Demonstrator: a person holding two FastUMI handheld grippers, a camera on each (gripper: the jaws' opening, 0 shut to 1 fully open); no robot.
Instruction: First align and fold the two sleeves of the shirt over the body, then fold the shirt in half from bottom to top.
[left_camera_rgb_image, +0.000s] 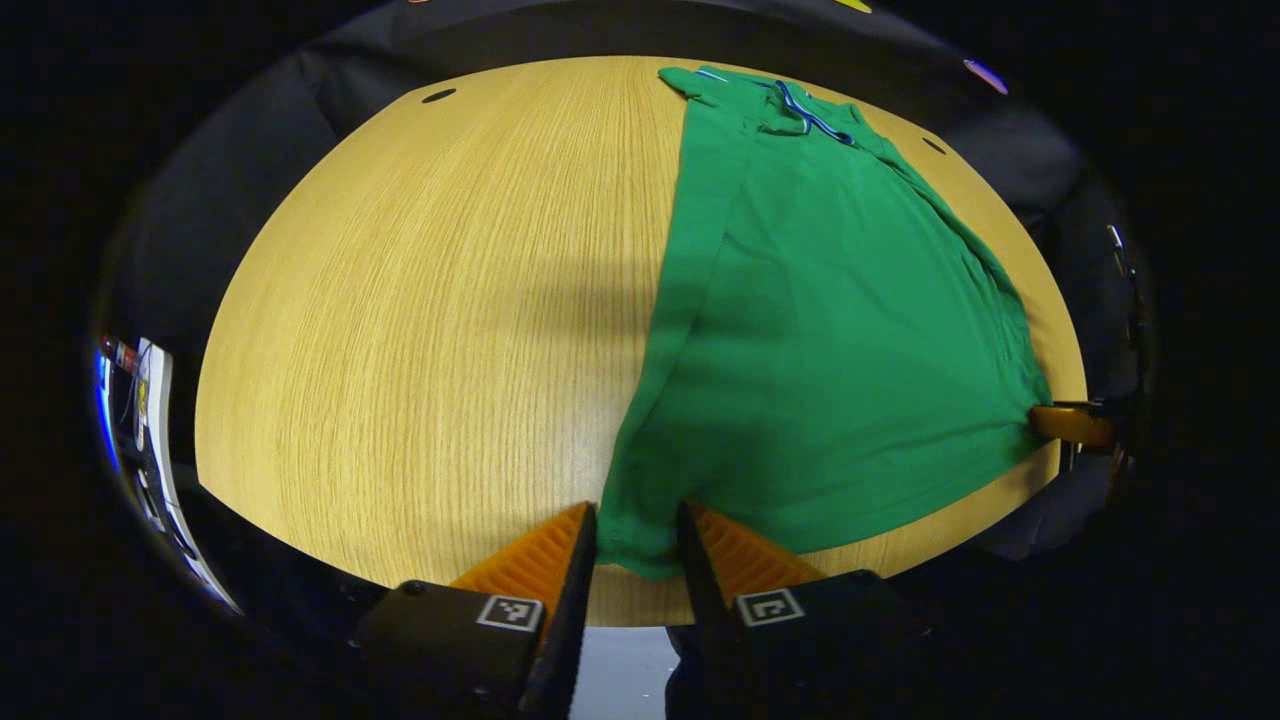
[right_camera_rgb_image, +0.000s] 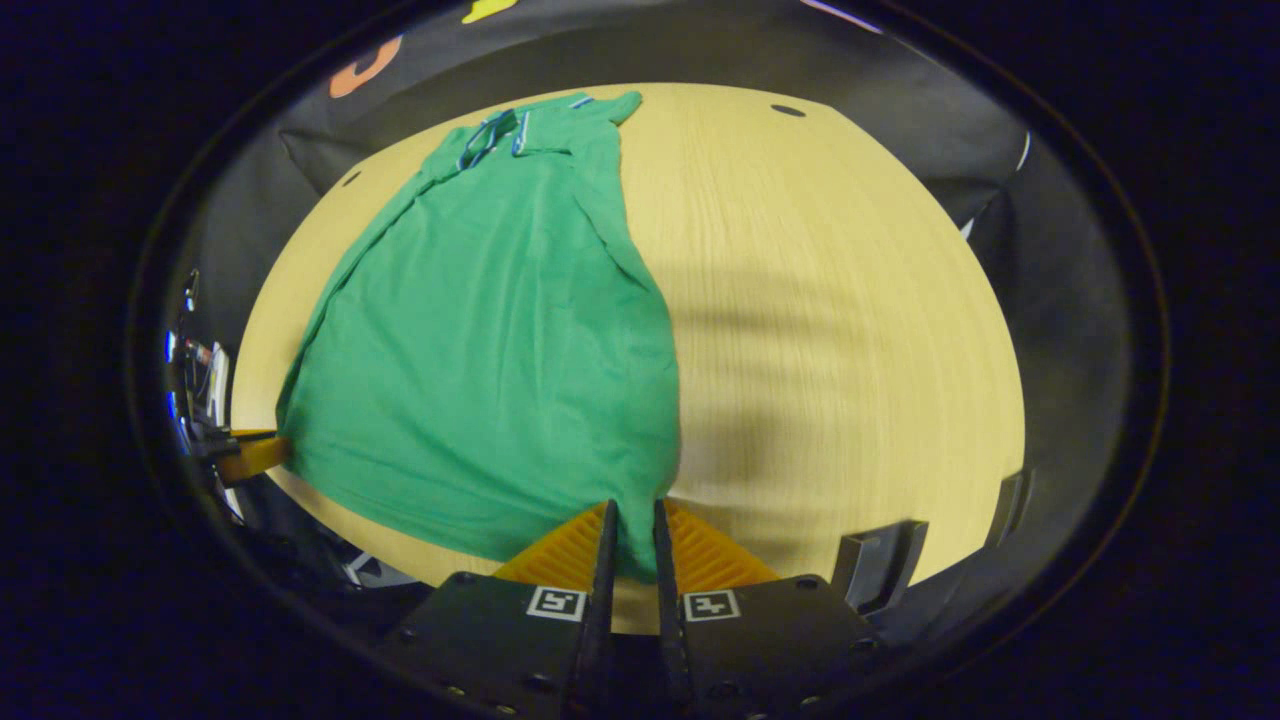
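A green shirt (left_camera_rgb_image: 840, 330) lies flat on the wooden table (left_camera_rgb_image: 430, 320), sleeves folded in over the body and the striped collar (left_camera_rgb_image: 800, 105) at the far end. My left gripper (left_camera_rgb_image: 640, 530) is at the near hem's left corner, with cloth filling the narrow gap between its fingers. Farther off, the right gripper (left_camera_rgb_image: 1075, 422) touches the hem's other corner. In the right gripper view, the shirt (right_camera_rgb_image: 480, 330) runs away from my right gripper (right_camera_rgb_image: 632, 520), which is shut on the hem corner. The left gripper (right_camera_rgb_image: 250, 455) meets the opposite corner there.
Bare table (right_camera_rgb_image: 850, 330) spreads to the outer side of each gripper. Small dark holes (left_camera_rgb_image: 438, 96) (right_camera_rgb_image: 787, 110) mark the far corners. A dark bracket (right_camera_rgb_image: 875, 560) sits at the table's near edge. Cluttered equipment (left_camera_rgb_image: 140, 420) stands beyond the table's side.
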